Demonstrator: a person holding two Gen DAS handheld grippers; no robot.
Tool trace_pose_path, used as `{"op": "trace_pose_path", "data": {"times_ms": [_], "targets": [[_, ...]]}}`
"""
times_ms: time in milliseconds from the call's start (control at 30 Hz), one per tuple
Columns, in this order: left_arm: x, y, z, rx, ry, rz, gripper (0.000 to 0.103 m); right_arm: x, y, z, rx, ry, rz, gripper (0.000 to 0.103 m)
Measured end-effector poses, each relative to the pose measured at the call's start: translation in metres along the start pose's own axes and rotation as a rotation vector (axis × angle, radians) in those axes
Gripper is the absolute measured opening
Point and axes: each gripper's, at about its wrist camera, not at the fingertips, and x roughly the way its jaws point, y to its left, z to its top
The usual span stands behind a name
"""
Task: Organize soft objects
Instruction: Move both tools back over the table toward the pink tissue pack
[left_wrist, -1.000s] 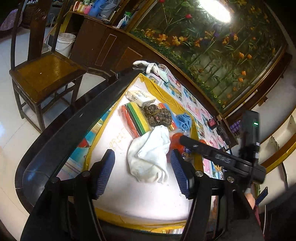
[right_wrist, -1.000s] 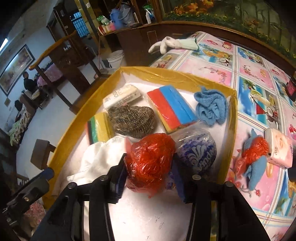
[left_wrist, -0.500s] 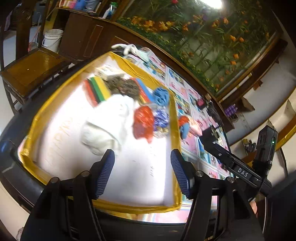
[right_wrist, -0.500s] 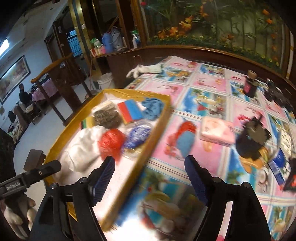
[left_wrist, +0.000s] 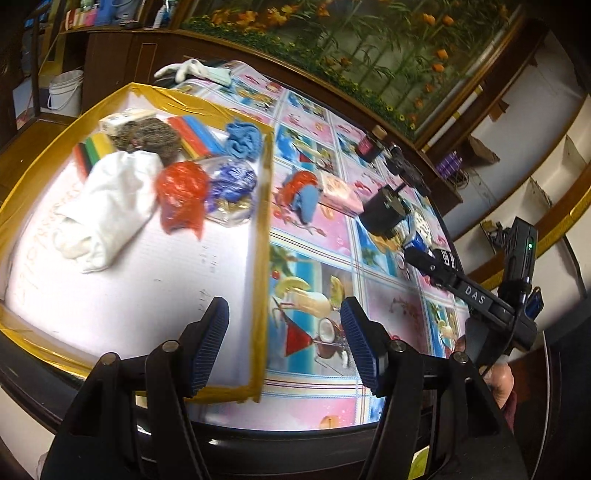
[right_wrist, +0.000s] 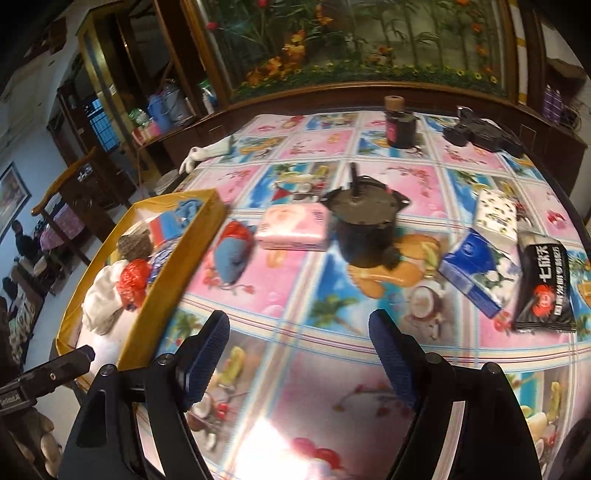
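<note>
Both empty: right gripper (right_wrist: 299, 354) spread wide, having just opened; left gripper (left_wrist: 284, 343) half open, straddling the yellow-edged tray (left_wrist: 264, 221) wall. Ahead-left of right gripper, loose on the surface (right_wrist: 332, 306): red-and-blue soft bundle (right_wrist: 232, 251), pink tissue pack (right_wrist: 293, 227), probably next for collecting.

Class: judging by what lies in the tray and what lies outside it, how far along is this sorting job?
Done: red bag, white cloth and sponges lie in the tray. In hand: nothing; both grippers are open, empty. Left: blue-red toy and pink pack on the table.
</note>
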Motion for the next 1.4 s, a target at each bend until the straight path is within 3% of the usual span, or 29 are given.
{"op": "trace_pose_path", "data": {"times_ms": [333, 767, 1033, 1167, 1333, 1400], "targets": [[0.016, -0.031, -0.006, 0.066, 0.042, 0.034, 0.062, 0.004, -0.049, 0.001, 0.082, -0.025, -0.020, 0.078], [0.031, -0.051, 0.001, 0.128, 0.068, 0.048, 0.062, 0.011, -0.076, 0.001, 0.093, -0.075, -0.102, 0.078], [0.067, -0.068, 0.050, 0.229, 0.044, 0.122, 0.062, 0.013, -0.098, -0.004, 0.164, -0.107, -0.116, 0.079], [0.107, -0.069, 0.085, 0.196, 0.070, 0.130, 0.062, 0.010, -0.103, -0.005, 0.184, -0.124, -0.132, 0.080], [0.156, -0.092, 0.124, 0.257, 0.078, 0.143, 0.062, 0.013, -0.106, -0.006, 0.199, -0.116, -0.139, 0.081], [0.175, -0.098, 0.137, 0.269, 0.077, 0.182, 0.062, 0.013, -0.106, -0.005, 0.199, -0.115, -0.142, 0.081]]}}
